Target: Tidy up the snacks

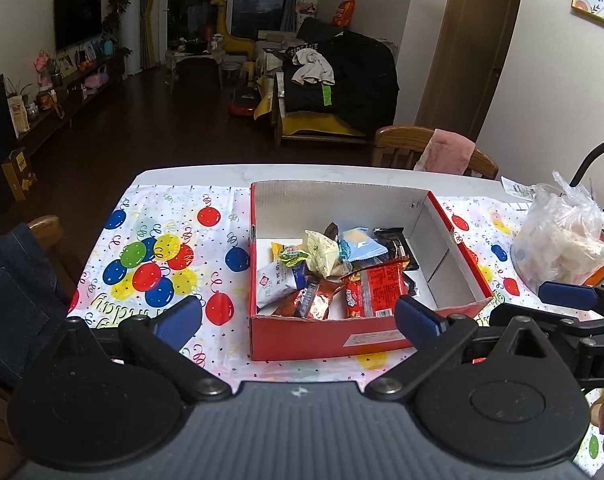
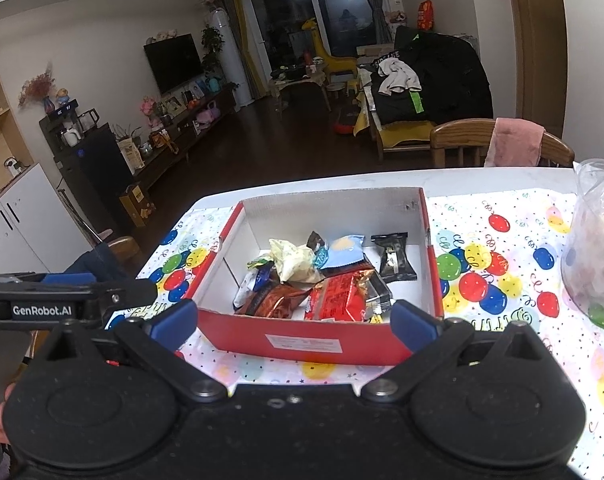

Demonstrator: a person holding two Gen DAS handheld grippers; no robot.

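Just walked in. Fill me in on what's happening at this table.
A person holds a gripper in each hand over a red box of snack packets on a balloon-print tablecloth. The left gripper and right gripper are both open and empty, hanging near the box's front edge. A clear plastic bag sits to the right.

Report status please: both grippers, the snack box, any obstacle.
Left gripper open, empty. Right gripper open, empty. Snacks piled in red box. Plastic bag right of box, apart.
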